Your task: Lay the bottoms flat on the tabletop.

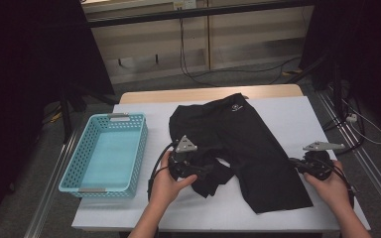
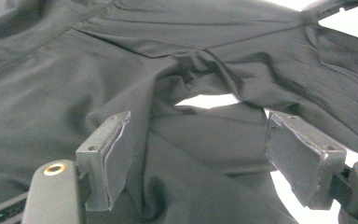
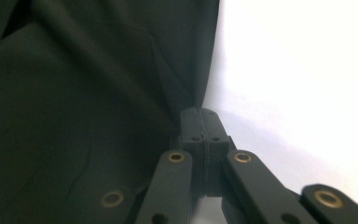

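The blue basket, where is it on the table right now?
In the high view the blue basket sits at the table's left side, left of the black shorts and the left gripper, apart from both.

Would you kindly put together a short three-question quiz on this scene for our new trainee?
1. True or false: the left gripper has its jaws clamped tight on the cloth.
2. Which thing lies to the left of the black fabric shorts in the high view? A) a light blue perforated plastic basket B) a red bucket C) a cardboard box
3. Fill in: the right gripper sits at the ____ of the shorts.

Key
1. False: the jaws stand apart, with crumpled cloth lying between them.
2. A; nothing lies inside it.
3. Edge: the jaws are shut there, beside the white table cover; whether cloth is pinched cannot be told.
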### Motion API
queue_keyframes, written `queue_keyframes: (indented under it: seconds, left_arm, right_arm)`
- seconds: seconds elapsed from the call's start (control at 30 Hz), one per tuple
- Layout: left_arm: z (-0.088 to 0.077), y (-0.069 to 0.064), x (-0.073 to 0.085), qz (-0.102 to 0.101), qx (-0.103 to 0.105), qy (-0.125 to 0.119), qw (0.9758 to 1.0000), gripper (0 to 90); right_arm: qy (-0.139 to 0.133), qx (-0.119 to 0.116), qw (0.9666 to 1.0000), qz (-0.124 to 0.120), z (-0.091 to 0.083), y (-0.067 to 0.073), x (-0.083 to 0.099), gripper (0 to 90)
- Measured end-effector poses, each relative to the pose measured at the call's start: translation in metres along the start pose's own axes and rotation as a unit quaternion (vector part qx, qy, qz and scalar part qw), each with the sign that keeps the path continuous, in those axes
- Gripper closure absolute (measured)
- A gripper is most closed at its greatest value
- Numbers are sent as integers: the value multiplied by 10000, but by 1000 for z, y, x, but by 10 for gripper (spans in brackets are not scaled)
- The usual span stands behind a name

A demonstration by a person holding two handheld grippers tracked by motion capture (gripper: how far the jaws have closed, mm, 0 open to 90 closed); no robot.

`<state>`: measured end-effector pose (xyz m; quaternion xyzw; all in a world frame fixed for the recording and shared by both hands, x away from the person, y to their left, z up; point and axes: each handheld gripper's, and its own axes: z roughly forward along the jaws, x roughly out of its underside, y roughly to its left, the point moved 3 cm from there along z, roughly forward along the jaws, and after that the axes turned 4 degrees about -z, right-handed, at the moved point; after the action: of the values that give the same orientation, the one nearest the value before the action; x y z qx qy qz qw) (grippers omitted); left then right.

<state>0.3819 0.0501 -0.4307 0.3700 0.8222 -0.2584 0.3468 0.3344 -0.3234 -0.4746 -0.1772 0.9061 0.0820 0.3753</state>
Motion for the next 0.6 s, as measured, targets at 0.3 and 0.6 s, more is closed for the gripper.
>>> queue_keyframes:
  seconds: [0.3, 0.6]
  left_arm:
    - [-2, 2, -2, 12, -15, 11, 10000, 238]
    - [-3, 12, 1, 9, -157, 106, 9998, 190]
  right_arm:
    - [-147, 51, 9998, -111, -5, -1, -5, 690]
    - [-219, 172, 9996, -7, 38, -9, -41, 591]
